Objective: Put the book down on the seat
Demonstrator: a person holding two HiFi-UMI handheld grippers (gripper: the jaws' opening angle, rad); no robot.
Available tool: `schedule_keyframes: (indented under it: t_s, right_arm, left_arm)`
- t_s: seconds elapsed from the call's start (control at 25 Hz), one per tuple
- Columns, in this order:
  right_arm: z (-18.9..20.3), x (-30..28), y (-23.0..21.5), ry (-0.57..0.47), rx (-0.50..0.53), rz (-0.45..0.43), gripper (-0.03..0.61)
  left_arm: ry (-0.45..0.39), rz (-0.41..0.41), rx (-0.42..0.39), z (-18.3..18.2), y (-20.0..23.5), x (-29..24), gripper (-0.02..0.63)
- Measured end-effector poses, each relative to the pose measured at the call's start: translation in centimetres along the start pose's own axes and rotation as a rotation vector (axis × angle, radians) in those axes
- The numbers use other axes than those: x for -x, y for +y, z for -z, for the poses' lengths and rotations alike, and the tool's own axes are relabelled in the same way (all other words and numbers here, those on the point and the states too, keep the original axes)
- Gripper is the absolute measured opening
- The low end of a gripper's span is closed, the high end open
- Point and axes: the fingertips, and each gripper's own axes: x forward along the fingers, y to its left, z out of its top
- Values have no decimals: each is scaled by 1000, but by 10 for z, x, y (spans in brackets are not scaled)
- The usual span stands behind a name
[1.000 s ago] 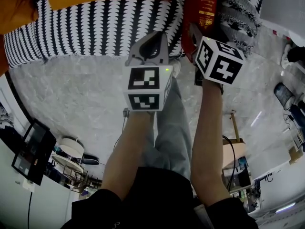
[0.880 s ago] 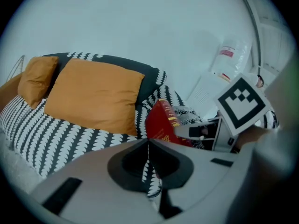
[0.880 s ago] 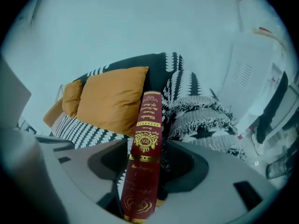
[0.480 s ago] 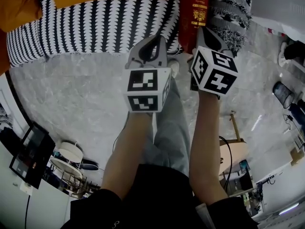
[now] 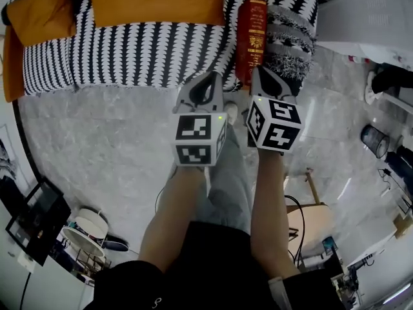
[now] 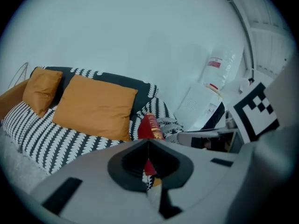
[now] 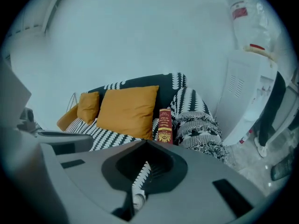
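A red book [image 5: 250, 37] with gold print on its spine stands upright on the black-and-white patterned sofa seat [image 5: 129, 50], against the draped armrest [image 5: 290, 37]. It also shows in the left gripper view as the book [image 6: 150, 126] and in the right gripper view as the book [image 7: 165, 125]. My right gripper [image 5: 263, 75] is shut and empty, just short of the seat's front edge below the book. My left gripper [image 5: 205, 77] hangs beside it, also shut with nothing in it. In their own views the left gripper [image 6: 148, 141] and the right gripper [image 7: 147, 143] show jaws meeting at a point.
Two orange cushions [image 5: 158, 2] [image 5: 39, 15] lean on the sofa back. A white appliance [image 7: 247, 92] with a water bottle on top stands right of the sofa. Grey marble floor [image 5: 97, 134] lies in front. The person's leg and shoe [image 5: 231, 112] are between the grippers.
The right gripper has drawn back from the book's lower end, and both grippers are now farther from the sofa. The book stays standing on the seat.
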Motion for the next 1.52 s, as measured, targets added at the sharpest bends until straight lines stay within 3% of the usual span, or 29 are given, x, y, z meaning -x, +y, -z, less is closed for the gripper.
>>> schedule_keyframes:
  t_s: [0.44, 0.84, 1.04, 1.2, 1.52]
  right_arm:
    - [-35, 56, 14, -39, 21, -20, 9]
    - [-54, 79, 14, -85, 12, -21, 9]
    - [-90, 109, 24, -174, -48, -54, 9]
    - [-134, 136, 36, -287, -68, -121, 9]
    - [-222, 217, 49, -514, 15, -174, 9]
  left_arm:
    - [-46, 2, -7, -44, -24, 43, 14]
    - [-76, 7, 12, -60, -29, 57, 14]
    - [-141, 9, 21, -94, -37, 78, 14]
    - [-225, 20, -24, -142, -48, 94, 14]
    - [-415, 26, -84, -232, -70, 152, 14]
